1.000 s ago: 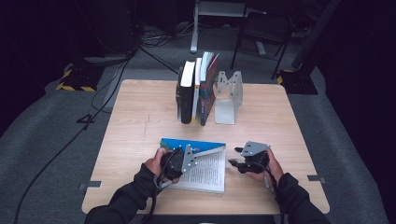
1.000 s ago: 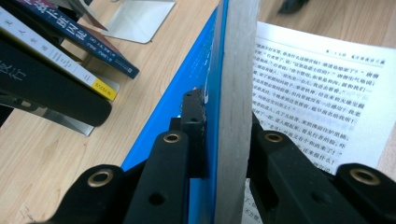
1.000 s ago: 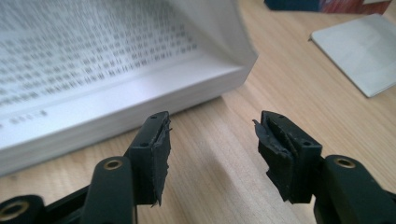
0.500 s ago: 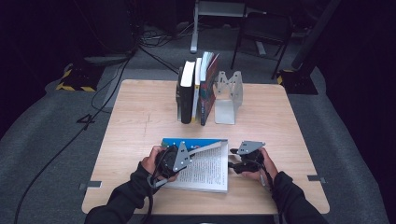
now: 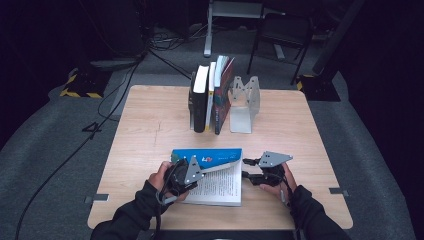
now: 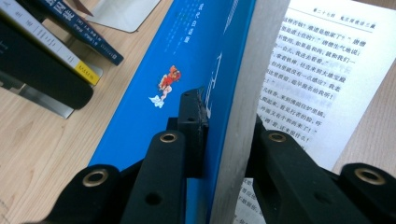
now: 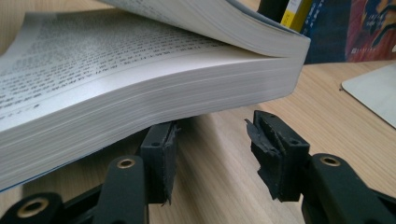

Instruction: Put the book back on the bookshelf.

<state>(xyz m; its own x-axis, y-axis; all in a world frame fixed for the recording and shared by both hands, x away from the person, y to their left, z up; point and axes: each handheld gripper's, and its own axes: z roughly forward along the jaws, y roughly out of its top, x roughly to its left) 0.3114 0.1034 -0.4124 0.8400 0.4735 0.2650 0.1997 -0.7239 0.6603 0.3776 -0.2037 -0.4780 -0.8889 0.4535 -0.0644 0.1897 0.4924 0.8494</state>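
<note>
A book with a blue cover [image 5: 207, 155] lies open on the table's near side, its printed pages [image 5: 222, 185] facing up. My left gripper [image 5: 189, 172] is shut on the raised blue cover [image 6: 154, 102] together with a wad of pages, one pad on each side [image 6: 229, 121]. My right gripper [image 5: 246, 168] sits at the book's right edge. Its jaws [image 7: 210, 140] have just been closing, and between them I see bare wood. The page block [image 7: 140, 79] hangs just above its left pad.
Several books [image 5: 210, 97] stand upright at the table's far middle against a metal bookend [image 5: 245, 102]. The bookend's base plate [image 7: 373, 93] lies to the right of my right jaws. Cables and a chair are on the floor beyond the table.
My right gripper has edged a little toward the book's right edge and its jaws have narrowed. The left gripper keeps its grip on the cover, barely moved.
</note>
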